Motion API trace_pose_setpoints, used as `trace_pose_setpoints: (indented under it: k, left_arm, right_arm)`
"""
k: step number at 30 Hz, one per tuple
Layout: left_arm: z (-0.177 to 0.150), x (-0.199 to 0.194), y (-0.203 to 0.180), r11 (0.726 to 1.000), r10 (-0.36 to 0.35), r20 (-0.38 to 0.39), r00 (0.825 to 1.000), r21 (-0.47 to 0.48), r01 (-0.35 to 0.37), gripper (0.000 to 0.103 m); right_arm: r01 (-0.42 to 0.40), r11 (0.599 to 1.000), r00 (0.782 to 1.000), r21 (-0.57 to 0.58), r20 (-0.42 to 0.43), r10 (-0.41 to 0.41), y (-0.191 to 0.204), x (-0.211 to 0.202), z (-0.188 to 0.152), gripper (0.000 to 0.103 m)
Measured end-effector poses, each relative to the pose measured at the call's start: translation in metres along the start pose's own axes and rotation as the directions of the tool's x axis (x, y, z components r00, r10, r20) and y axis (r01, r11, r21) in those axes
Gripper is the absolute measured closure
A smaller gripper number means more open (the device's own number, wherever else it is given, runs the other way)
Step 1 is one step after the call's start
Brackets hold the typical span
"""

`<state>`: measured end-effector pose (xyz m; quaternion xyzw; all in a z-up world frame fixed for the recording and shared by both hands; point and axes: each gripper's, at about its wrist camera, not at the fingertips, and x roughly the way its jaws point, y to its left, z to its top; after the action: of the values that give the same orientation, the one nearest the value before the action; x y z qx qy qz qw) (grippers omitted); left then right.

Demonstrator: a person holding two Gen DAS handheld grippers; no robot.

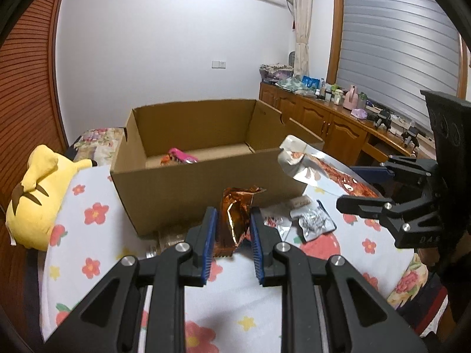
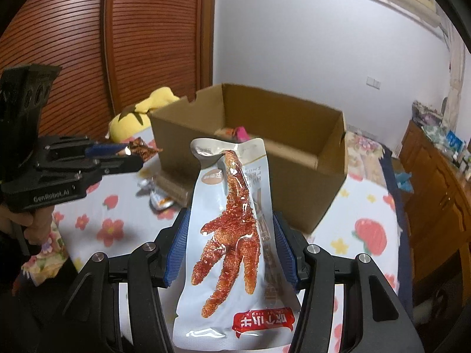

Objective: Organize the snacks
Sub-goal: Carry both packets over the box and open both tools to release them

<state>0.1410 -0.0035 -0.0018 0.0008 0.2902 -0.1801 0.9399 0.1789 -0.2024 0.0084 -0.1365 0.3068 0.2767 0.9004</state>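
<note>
Bedroom walls and a slatted wooden wardrobe fill the background, and below them lies the bed with its flowered sheet (image 1: 97, 214), which takes up the lower half of both views. On it, at the centre of the left wrist view, stands the open cardboard box (image 1: 206, 182), the biggest thing I have to work with. It is nearly bare: only a pink packet (image 1: 181, 154) and something orange beside it lie on its floor, so I judge the sorting barely begun.

To the left of the frame a yellow plush toy (image 1: 38, 194) rests against the box's corner; it has no part in the job.

My right gripper (image 2: 231, 235) is clamped on the long chicken-foot snack pouch (image 2: 235, 235), its blue pads pressing both edges, and the pouch stands up in front of the box, clear of the sheet. My left gripper (image 1: 232, 229) is clenched on a small crinkled copper-foil packet (image 1: 235, 217), at lower centre of its own view, also lifted just before the box's near wall.

Smallest of all, a few silver sachets (image 1: 312, 220) lie loose on the sheet to the right of my left tongs, near the box. So two snacks are in hand and ought to go in next, and those sachets remain.
</note>
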Motion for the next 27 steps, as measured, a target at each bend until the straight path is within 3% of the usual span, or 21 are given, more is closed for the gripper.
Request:
trace_pose_setpoints:
  k: [18, 27]
  left_arm:
    - [0.079, 0.051, 0.030, 1.000, 0.023, 0.032, 0.999, 0.013, -0.024, 0.083]
    - [0.091, 0.085, 0.041, 1.000, 0.027, 0.007, 1.000, 0.009, -0.027, 0.082]
  right_arm:
    - [-0.027, 0.999, 0.999, -0.041, 0.024, 0.028, -0.034, 0.055, 0.079, 0.047]
    - [-0.030, 0.998, 1.000, -0.046, -0.006, 0.030, -0.050, 0.086, 0.094, 0.047]
